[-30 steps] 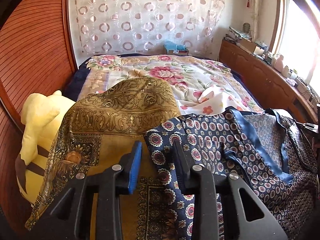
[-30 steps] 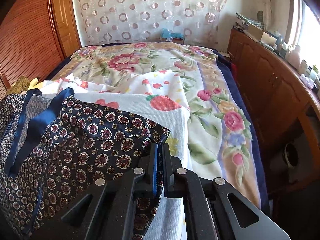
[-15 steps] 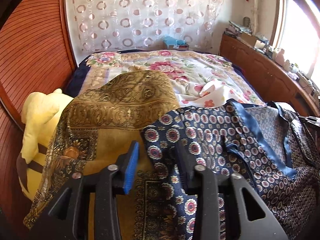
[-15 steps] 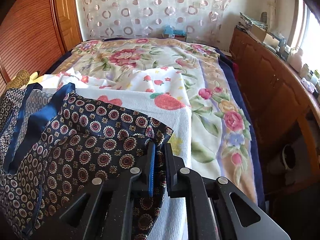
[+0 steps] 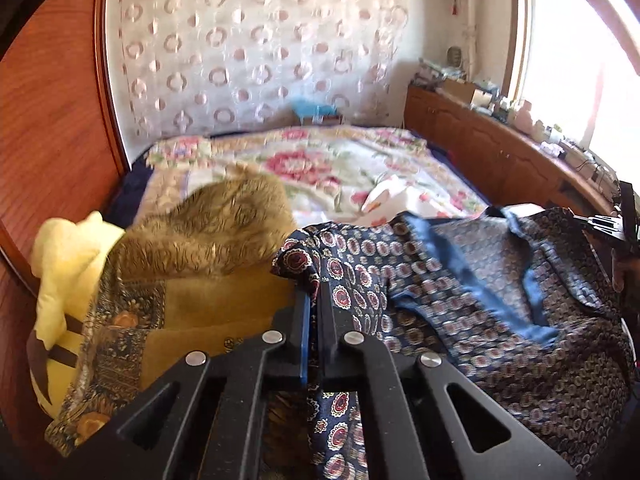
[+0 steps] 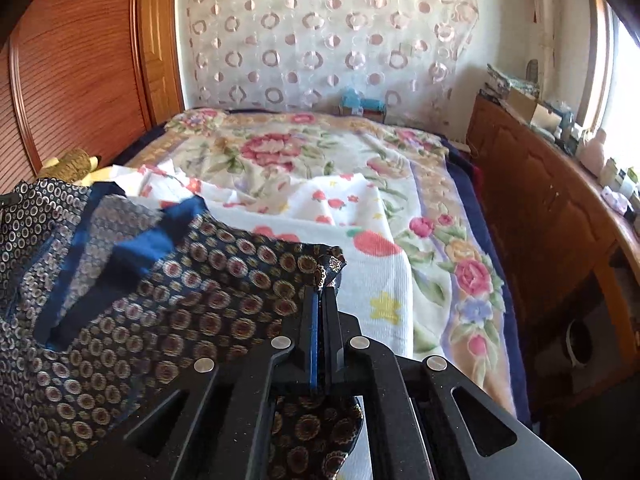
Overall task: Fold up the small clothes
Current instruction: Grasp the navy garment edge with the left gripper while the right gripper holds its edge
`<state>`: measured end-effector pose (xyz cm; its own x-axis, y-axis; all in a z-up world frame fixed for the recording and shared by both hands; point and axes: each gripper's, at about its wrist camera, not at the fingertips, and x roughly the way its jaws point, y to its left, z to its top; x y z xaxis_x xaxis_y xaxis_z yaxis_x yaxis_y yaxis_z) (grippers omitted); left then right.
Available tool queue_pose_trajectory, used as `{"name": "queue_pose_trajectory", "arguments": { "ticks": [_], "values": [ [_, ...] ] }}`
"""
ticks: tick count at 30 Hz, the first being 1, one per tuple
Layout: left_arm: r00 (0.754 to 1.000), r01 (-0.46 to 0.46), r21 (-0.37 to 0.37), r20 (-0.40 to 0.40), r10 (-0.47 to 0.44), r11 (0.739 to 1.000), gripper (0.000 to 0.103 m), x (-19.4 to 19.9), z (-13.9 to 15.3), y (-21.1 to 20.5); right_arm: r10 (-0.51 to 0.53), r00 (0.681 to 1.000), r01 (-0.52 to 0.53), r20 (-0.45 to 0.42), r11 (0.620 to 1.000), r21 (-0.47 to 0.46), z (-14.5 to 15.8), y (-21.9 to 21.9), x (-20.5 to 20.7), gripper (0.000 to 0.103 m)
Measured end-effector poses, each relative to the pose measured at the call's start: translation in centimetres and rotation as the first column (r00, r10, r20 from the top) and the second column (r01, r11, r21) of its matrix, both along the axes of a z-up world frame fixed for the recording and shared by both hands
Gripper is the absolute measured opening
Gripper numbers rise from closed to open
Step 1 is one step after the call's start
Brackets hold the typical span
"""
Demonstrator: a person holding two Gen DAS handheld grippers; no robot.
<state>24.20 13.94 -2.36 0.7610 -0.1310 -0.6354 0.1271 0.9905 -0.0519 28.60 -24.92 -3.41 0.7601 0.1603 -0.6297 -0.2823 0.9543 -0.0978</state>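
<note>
So this is all happening on a bed with a flowery quilt over it, and a white towel with strawberries lying on top of that. Behind it there's a sheer curtain with ring shapes, wood paneling on the left, and a long wooden cabinet down the right side under a bright window, its top loaded with little bottles and boxes. A blue box sits at the far end of the bed. Over on the left there's a yellow stuffed toy with a gold patterned cloth draped half over it.

The navy patterned shirt is bunched up at the near edge of the bed, blue lining showing, partly on the gold cloth and partly on the towel. It's stretched between the two tools.

The left gripper is pinched tight on the shirt's left corner, fabric hanging down between the fingers. The right gripper is clamped on the opposite corner.

Compared to a second ago: the left one was wide open around the edge then and has since closed on it. The right one was already clamped. Both views sit higher now and the left view is blurry.
</note>
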Motion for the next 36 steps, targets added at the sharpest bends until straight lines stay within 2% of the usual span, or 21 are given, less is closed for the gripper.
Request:
{"name": "queue_pose_trajectory", "arguments": {
  "ticks": [6,12,20,23,25,33,36],
  "values": [
    [0.996,0.011,-0.021,0.085,-0.01,1.0,0.003,-4.3,2.4,-1.1,0.014,0.996,-0.017,0.088,0.999,0.035,2.6,-0.2,-5.6,0.001],
    [0.993,0.005,-0.024,0.119,-0.002,1.0,0.003,-9.1,2.3,-1.6,0.019,0.99,-0.029,0.14,0.997,0.07,3.1,-1.6,-12.2,0.001],
    [0.99,-0.021,-0.057,0.14,0.029,0.998,0.003,-15.8,1.0,-1.5,0.013,0.99,-0.028,0.142,0.994,0.109,0.6,-3.9,-20.5,0.001],
    [0.988,-0.046,-0.075,0.145,0.057,0.996,0.003,-18.6,0.3,-1.3,-0.021,0.988,0.003,0.151,0.992,0.124,-0.3,-5.1,-24.2,0.001],
    [0.987,-0.058,-0.127,0.143,0.076,0.99,0.003,-20.5,-0.1,-0.5,-0.032,0.987,0.01,0.158,0.99,0.141,-0.4,-5.9,-26.6,0.001],
    [0.982,-0.111,-0.081,0.141,0.122,0.99,0.003,-24.9,0.0,0.3,-0.044,0.987,0.02,0.153,0.987,0.157,0.1,-7.5,-33.3,0.001],
    [0.983,-0.114,-0.083,0.132,0.124,0.99,0.003,-25.9,-0.3,0.4,-0.032,0.99,0.012,0.134,0.989,0.144,0.3,-7.6,-34.3,0.001]
  ]
}}
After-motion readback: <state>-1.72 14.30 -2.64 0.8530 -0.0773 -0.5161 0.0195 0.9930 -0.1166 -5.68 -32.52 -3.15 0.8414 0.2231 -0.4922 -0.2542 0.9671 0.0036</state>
